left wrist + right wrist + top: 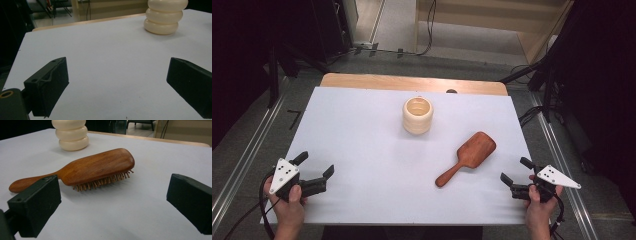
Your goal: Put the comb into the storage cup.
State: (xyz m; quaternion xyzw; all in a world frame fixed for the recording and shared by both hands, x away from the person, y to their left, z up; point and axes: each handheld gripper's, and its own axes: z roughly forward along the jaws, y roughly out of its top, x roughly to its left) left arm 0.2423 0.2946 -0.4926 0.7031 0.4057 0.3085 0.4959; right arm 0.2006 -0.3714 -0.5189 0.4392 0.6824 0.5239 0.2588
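A cream ribbed cup (418, 115) stands upright at the table's far middle; it also rises at the top of the left gripper view (165, 17) and the right gripper view (71, 135). A brown wooden hairbrush (468, 157) lies bristles down right of centre, handle toward the near side, and in the right gripper view the hairbrush (100, 167) lies just beyond the jaws. My left gripper (315, 166) rests open at the near left corner, nothing between its jaws (117, 85). My right gripper (515, 171) is open at the near right edge, a short way right of the brush handle, empty (112, 205).
A white sheet (362, 150) covers the wooden table (412, 82), whose bare far edge shows. Cables and dark stands surround the table on the floor. Metal rails run along both sides.
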